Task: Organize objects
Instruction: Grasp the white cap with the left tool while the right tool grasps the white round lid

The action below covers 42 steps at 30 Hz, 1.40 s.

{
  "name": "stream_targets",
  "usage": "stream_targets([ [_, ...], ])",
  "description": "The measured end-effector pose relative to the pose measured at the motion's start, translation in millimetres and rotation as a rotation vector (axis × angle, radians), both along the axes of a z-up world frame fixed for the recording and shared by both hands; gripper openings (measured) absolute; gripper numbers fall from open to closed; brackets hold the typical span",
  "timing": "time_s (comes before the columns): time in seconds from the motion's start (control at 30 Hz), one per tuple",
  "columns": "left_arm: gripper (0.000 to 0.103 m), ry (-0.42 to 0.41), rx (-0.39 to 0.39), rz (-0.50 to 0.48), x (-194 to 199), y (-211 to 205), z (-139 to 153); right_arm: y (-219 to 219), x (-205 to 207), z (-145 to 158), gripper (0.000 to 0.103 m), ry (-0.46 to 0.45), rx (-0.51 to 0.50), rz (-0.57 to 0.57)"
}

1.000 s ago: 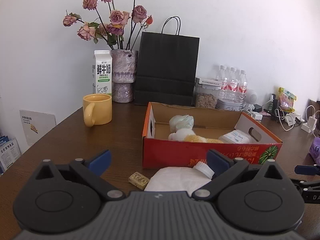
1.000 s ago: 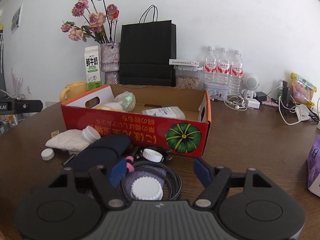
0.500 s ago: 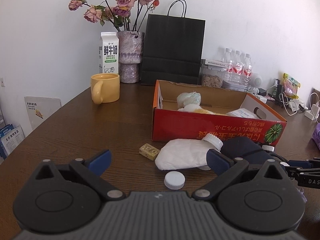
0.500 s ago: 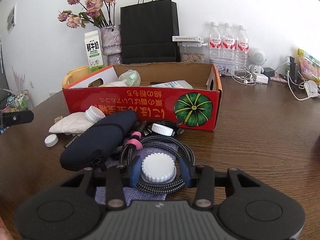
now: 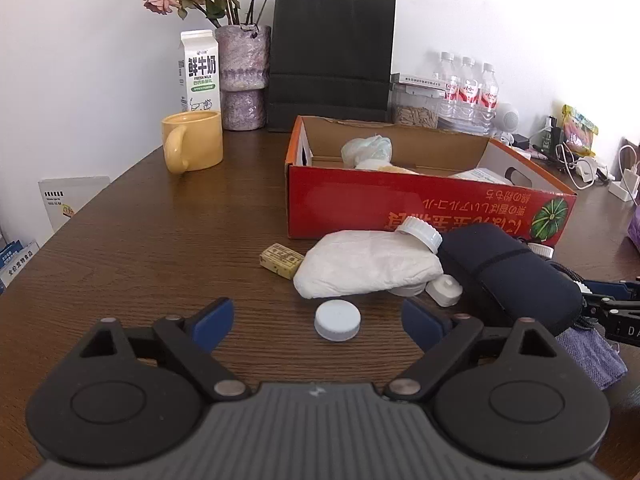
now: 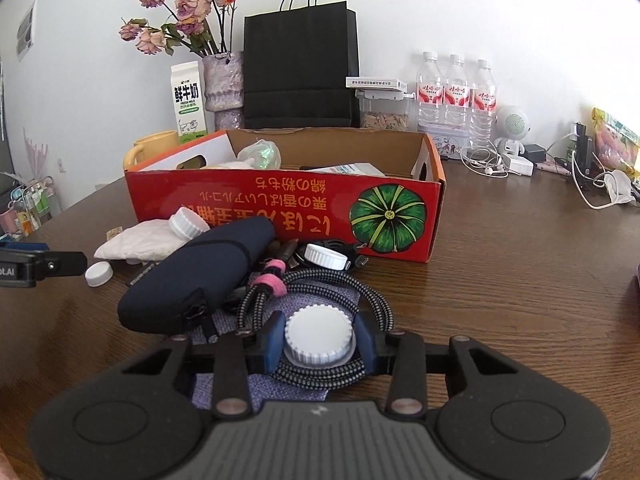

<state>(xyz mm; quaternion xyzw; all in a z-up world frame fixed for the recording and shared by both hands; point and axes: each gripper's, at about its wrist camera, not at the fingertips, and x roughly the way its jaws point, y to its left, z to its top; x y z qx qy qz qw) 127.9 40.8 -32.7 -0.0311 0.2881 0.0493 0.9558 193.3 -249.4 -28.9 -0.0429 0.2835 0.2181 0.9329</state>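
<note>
A small white cap (image 5: pixel 337 320) lies on the brown table between the fingers of my left gripper (image 5: pixel 316 320). The jaws are closing and the pads stand clear of the cap. My right gripper (image 6: pixel 319 340) is closing too, its blue pads against the sides of a white ribbed lid (image 6: pixel 319 334). The lid rests on a coiled braided cable (image 6: pixel 376 304) over a purple cloth (image 6: pixel 320 292). A navy pouch (image 6: pixel 192 276) and a white bag (image 5: pixel 368 264) lie in front of the red cardboard box (image 5: pixel 400 212).
A small yellow packet (image 5: pixel 281 260) and another white lid (image 6: pixel 325 257) lie near the box. A yellow mug (image 5: pixel 194 144), milk carton (image 5: pixel 199 72), flower vase (image 5: pixel 242 76), black paper bag (image 5: pixel 332 60) and water bottles (image 6: pixel 456 92) line the back. Chargers and cords (image 6: pixel 592 184) clutter the right.
My left gripper sank and tipped down toward the small white cap, its jaws narrowing a little. The right gripper's jaws drew in onto the white ribbed lid.
</note>
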Motion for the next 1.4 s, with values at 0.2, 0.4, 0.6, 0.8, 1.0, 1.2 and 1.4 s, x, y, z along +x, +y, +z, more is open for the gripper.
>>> stream_targets([
  [0.2, 0.063, 0.048, 0.007, -0.020, 14, -11, -10, 0, -3, -1, 0.037, -0.010, -0.003, -0.003],
  [0.4, 0.028, 0.048, 0.000, -0.037, 19, -15, -15, 0, -3, -1, 0.037, -0.011, -0.003, -0.003],
  [0.6, 0.028, 0.034, 0.000, -0.028, 14, -15, -13, -1, -3, -1, 0.037, -0.016, 0.001, -0.006],
  [0.8, 0.028, -0.007, -0.002, -0.019, 5, -13, -3, -4, -5, 1, 0.037, -0.028, 0.019, -0.012],
  [1.0, 0.028, -0.052, 0.002, -0.023, 0, -15, 10, -8, -6, 10, 0.037, -0.060, 0.039, -0.021],
  [1.2, 0.028, -0.101, 0.007, -0.040, 2, -20, 25, -8, -5, 25, 0.037, -0.105, 0.051, -0.025],
  [1.4, 0.028, -0.143, 0.008, -0.063, 13, -29, 40, -4, 2, 42, 0.037, -0.152, 0.063, -0.024],
])
